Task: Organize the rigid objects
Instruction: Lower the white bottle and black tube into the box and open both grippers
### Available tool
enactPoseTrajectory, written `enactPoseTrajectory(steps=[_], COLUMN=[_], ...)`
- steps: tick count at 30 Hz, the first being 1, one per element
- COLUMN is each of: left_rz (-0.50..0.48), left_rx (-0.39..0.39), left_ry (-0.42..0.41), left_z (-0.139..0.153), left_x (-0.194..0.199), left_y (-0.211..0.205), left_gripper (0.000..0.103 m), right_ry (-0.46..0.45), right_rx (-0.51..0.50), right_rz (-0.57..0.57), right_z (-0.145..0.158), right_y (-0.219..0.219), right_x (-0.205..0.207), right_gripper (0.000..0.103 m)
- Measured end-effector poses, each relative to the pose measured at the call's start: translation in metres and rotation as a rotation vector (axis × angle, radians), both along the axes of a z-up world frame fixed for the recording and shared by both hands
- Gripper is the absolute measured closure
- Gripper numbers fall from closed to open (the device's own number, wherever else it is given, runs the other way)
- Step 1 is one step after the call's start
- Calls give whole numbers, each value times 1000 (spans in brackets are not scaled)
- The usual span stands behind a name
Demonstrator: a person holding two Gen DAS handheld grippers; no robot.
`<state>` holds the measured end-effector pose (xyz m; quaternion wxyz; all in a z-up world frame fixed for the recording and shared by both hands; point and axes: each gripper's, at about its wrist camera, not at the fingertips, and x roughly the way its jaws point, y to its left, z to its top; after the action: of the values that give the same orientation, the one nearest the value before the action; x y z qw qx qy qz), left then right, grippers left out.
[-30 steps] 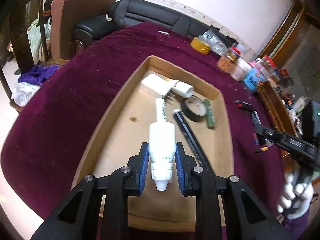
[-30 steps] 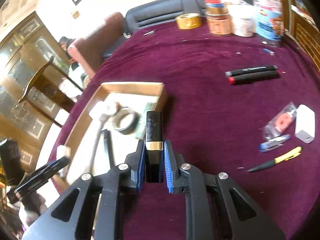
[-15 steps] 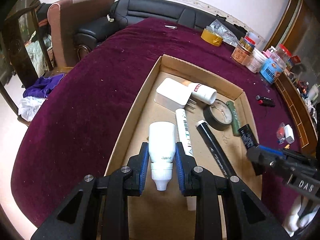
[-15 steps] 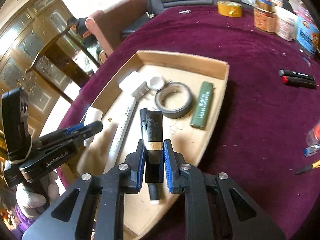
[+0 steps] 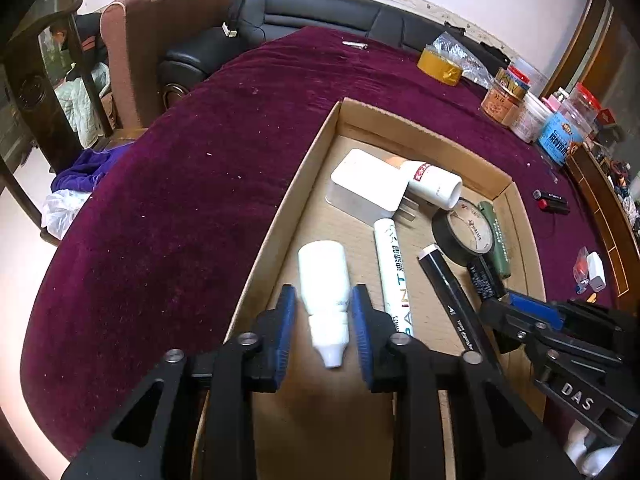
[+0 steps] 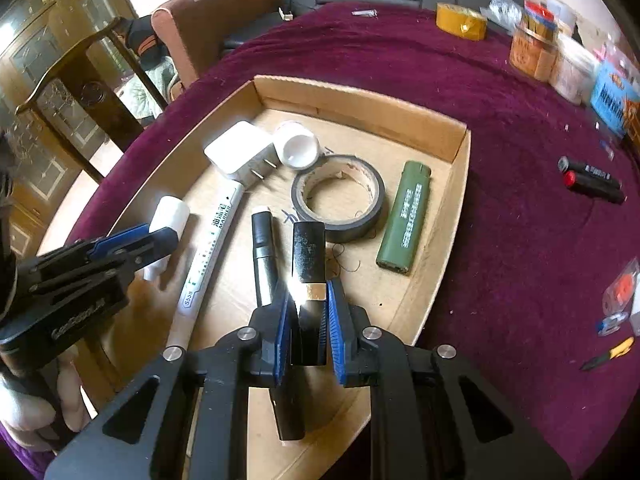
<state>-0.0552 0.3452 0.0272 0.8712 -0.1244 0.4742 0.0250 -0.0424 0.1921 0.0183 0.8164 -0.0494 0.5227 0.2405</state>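
Left wrist view showed the left gripper [image 5: 323,320] low over the near left part of the cardboard tray [image 5: 312,160], its jaws spread apart with a gap on each side of the white bottle [image 5: 324,280]. The bottle lay on the tray floor between the blue pads [image 5: 286,320], nozzle toward the camera. To its right lay the white paint marker [image 5: 394,268], then the black marker [image 5: 448,296], both lengthwise. Behind them sat the white charger [image 5: 368,188] and a white cylinder [image 5: 434,184], touching each other. Further right were the black tape roll [image 5: 464,236] and, just beside it, the green lighter [image 5: 498,240].

Right wrist view showed the right gripper [image 6: 307,320] over the near middle of the tray, jaws clamped on a black case with a gold band [image 6: 307,256]. The case pointed forward, between the black marker [image 6: 264,252] and the green lighter [image 6: 406,216]. Whether it touched the floor could not be told. On the purple cloth [image 6: 500,120] at far right lay two dark markers [image 6: 592,176].
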Motion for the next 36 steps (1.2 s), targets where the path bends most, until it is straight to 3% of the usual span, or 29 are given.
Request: enactPoseTrajectory(steps=[7, 10, 17, 26, 36], left_rz=[3, 2, 20, 28, 20], left_rx=[13, 29, 126, 265, 358], left_ry=[-53, -63, -89, -130, -158], left_z=[17, 22, 33, 46, 56], left_x=[-16, -23, -43, -64, -76], left_y=[-7, -14, -32, -57, -89], left_gripper=[49, 48, 48, 48, 47], right_ry=[-34, -63, -123, -145, -135], right_rx=[29, 51, 92, 160, 211], right_rz=[-12, -18, -47, -141, -259], right_z=[8, 17, 34, 34, 27], right_y=[-8, -16, -39, -92, -151], right_x=[-6, -13, -30, -47, -54], right_gripper=[86, 85, 63, 63, 63])
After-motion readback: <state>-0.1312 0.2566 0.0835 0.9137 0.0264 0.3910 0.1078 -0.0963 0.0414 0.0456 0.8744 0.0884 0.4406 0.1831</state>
